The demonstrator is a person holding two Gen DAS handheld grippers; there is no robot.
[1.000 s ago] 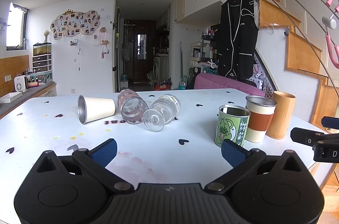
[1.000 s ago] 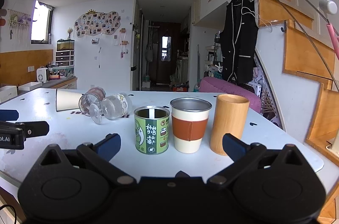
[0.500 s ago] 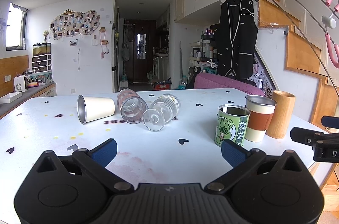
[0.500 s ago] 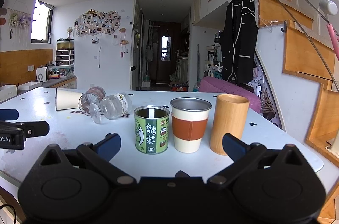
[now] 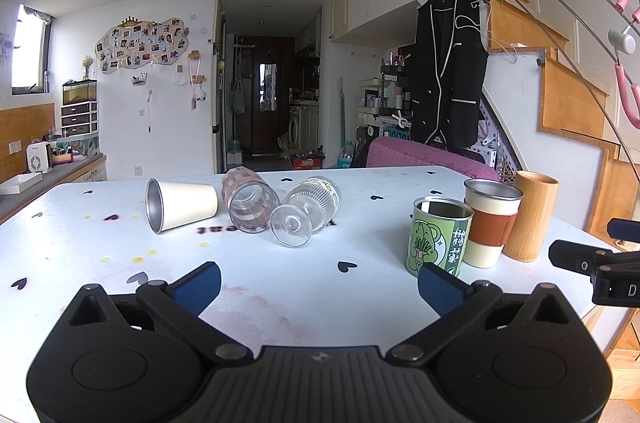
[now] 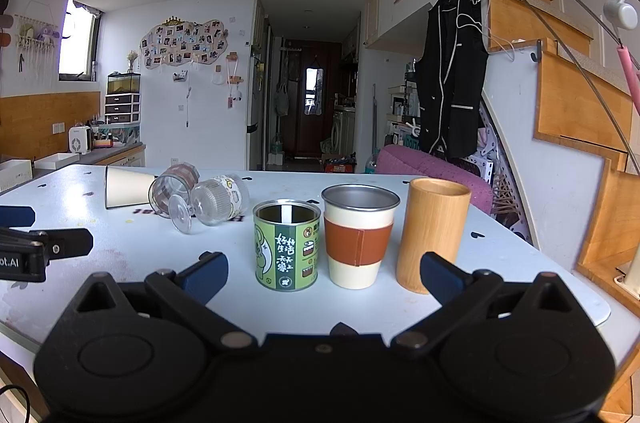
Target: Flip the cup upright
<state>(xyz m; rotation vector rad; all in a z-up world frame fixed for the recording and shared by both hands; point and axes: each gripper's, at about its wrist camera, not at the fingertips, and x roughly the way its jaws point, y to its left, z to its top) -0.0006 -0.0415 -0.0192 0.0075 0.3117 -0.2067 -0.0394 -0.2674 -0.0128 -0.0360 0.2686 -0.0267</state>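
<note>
Three cups lie on their sides on the white table (image 5: 280,287): a cream metal-lined cup (image 5: 182,205) (image 6: 128,186), a pink checked glass (image 5: 250,201) (image 6: 173,185) and a clear ribbed stemmed glass (image 5: 308,209) (image 6: 212,201). To the right stand three upright cups: a green tin (image 5: 438,237) (image 6: 287,245), a cream cup with a brown sleeve (image 5: 490,223) (image 6: 357,235) and a bamboo cup (image 5: 530,217) (image 6: 432,231). My left gripper (image 5: 318,283) is open, well short of the fallen cups. My right gripper (image 6: 324,273) is open in front of the upright cups, holding nothing.
The table's right edge (image 6: 592,307) runs close behind the bamboo cup, with wooden stairs (image 6: 580,103) beyond. A purple chair back (image 5: 424,155) stands at the far side. Each gripper's side shows in the other view: right gripper (image 5: 596,263), left gripper (image 6: 36,247).
</note>
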